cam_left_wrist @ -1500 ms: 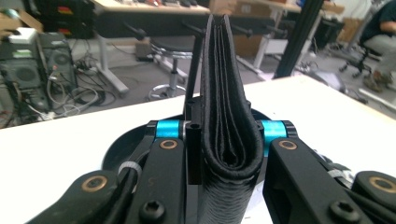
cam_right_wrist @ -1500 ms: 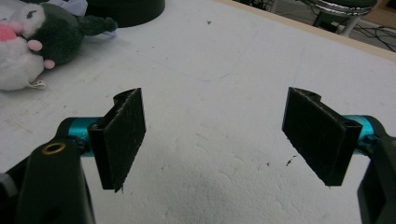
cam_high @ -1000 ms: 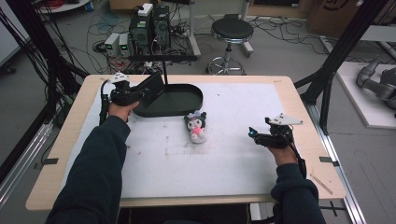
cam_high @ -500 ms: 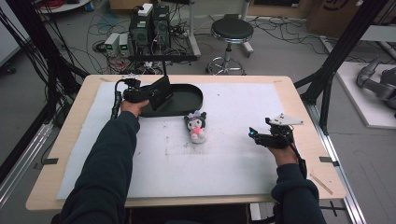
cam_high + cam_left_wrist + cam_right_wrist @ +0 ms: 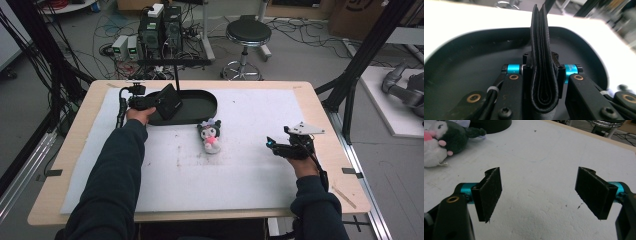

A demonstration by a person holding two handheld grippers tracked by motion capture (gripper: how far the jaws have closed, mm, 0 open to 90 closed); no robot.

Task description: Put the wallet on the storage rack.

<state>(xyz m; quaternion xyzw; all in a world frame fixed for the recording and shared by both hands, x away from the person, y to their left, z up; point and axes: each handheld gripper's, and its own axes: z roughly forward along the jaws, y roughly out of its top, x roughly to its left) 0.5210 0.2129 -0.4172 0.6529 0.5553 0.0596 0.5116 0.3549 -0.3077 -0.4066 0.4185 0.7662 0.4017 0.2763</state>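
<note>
- On the table (image 5: 325, 130), a mat (image 5: 240, 175) covering most of the top.
- At the mat's far left, a tray (image 5: 202, 102).
- Over the tray's left part, held above its floor, a wallet (image 5: 168, 101) standing on edge, pinched between the jaws of the left gripper (image 5: 155, 102).
- Just in front of the tray's right end, lying on the mat, a plush toy (image 5: 209, 136).
- Well to the right of the toy, near the mat's right edge, the right gripper (image 5: 274, 145), jaws spread wide apart above bare mat.
- Behind the table, on the floor, a stool (image 5: 247, 37) and, left of it, electronics boxes (image 5: 159, 27) among cables.
</note>
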